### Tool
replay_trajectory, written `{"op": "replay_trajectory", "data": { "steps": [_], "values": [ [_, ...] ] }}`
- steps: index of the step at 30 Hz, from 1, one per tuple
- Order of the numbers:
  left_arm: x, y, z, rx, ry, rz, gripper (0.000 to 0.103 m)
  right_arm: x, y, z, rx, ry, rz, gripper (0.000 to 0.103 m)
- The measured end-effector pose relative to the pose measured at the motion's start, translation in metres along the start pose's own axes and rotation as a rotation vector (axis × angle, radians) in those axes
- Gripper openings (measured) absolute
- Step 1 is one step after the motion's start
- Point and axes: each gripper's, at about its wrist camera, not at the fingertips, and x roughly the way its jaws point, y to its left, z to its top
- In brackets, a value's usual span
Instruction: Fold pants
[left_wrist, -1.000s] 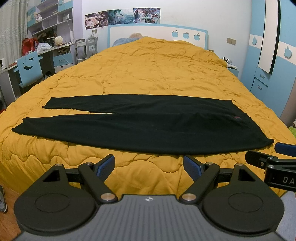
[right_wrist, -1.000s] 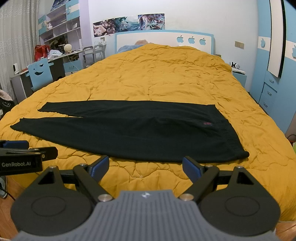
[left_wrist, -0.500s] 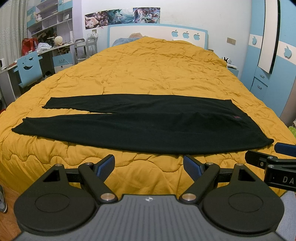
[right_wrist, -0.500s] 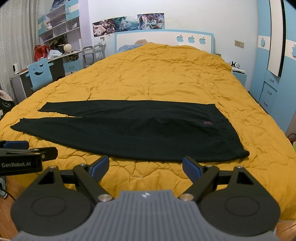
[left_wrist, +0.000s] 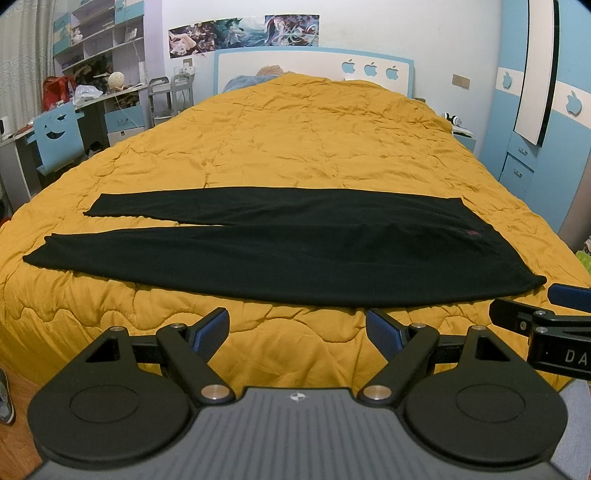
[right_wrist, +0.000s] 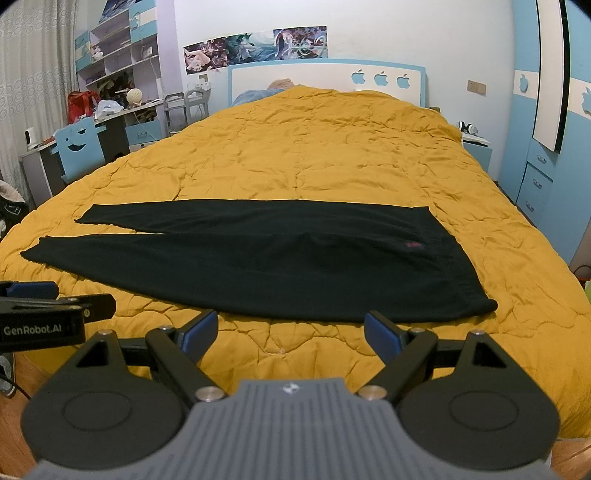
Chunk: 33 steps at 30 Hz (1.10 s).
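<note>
Black pants (left_wrist: 280, 254) lie flat across a bed with a mustard-yellow quilt (left_wrist: 314, 140), waistband at the right, both legs reaching left and slightly spread. They also show in the right wrist view (right_wrist: 273, 262). My left gripper (left_wrist: 297, 325) is open and empty, held short of the pants' near edge. My right gripper (right_wrist: 290, 328) is open and empty, also just short of that edge. Each gripper shows at the side of the other's view: the right one (left_wrist: 546, 321), the left one (right_wrist: 55, 314).
A blue chair (left_wrist: 59, 136) and a cluttered desk (left_wrist: 99, 96) stand left of the bed. Blue wardrobe drawers (left_wrist: 524, 166) and a nightstand (right_wrist: 476, 146) stand at the right. The headboard (left_wrist: 314, 66) is at the far end. Wooden floor (left_wrist: 18, 417) lies below.
</note>
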Motion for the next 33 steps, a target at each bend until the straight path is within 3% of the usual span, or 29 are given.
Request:
{"op": "replay_trajectory", "data": {
  "steps": [15, 19, 26, 30, 33],
  "values": [
    [0.004, 0.010, 0.001, -0.012, -0.019, 0.012, 0.097, 0.006, -0.011, 0.003, 0.029, 0.008, 0.003, 0.082],
    [0.012, 0.024, 0.007, 0.011, -0.043, 0.052, 0.089, 0.016, -0.029, 0.004, 0.068, -0.010, -0.006, 0.082],
    [0.031, 0.047, 0.018, 0.191, -0.111, 0.094, 0.087, 0.053, -0.069, 0.002, -0.009, -0.026, -0.017, 0.082],
    [0.057, 0.073, 0.016, 0.286, -0.093, 0.049, 0.079, 0.073, -0.099, 0.000, -0.108, -0.001, 0.045, 0.082],
    [0.072, 0.090, 0.013, 0.394, -0.082, 0.082, 0.079, 0.085, -0.122, -0.004, -0.176, 0.039, 0.042, 0.082]
  ]
}}
